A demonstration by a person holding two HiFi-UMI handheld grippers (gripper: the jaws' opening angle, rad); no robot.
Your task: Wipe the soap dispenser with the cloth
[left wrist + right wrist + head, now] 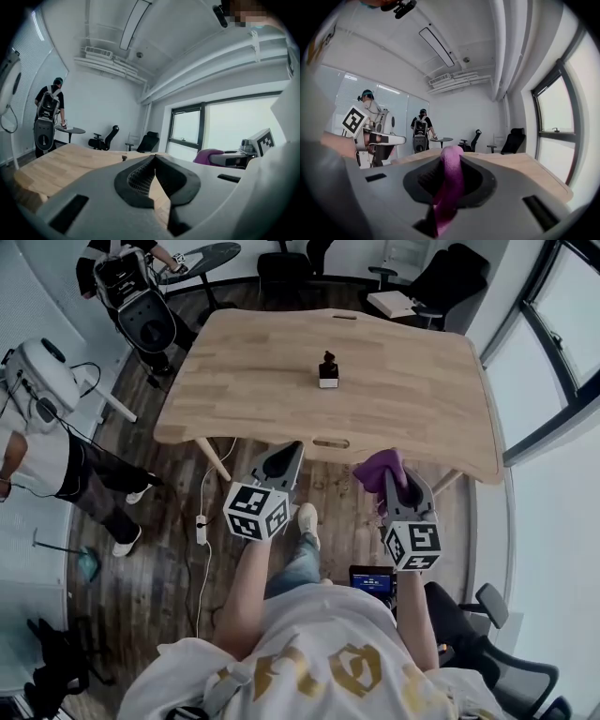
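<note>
The soap dispenser [327, 369], small with a dark pump top and a white base, stands upright near the middle of the wooden table [422, 399]. In the left gripper view it is a tiny dark shape [124, 158] far off on the table top. My left gripper [289, 452] hovers in front of the table's near edge, shut with nothing in it [154, 158]. To its right, my right gripper [401, 476] is shut on a purple cloth [379, 468], which bulges out between the jaws [450, 180]. Both grippers are well short of the dispenser.
A person [56, 465] stands at the left beside white equipment [37, 381]; another [122, 263] is at a round side table [202, 256] at the back. Office chairs [441, 282] stand beyond the table. Windows [548, 343] run along the right.
</note>
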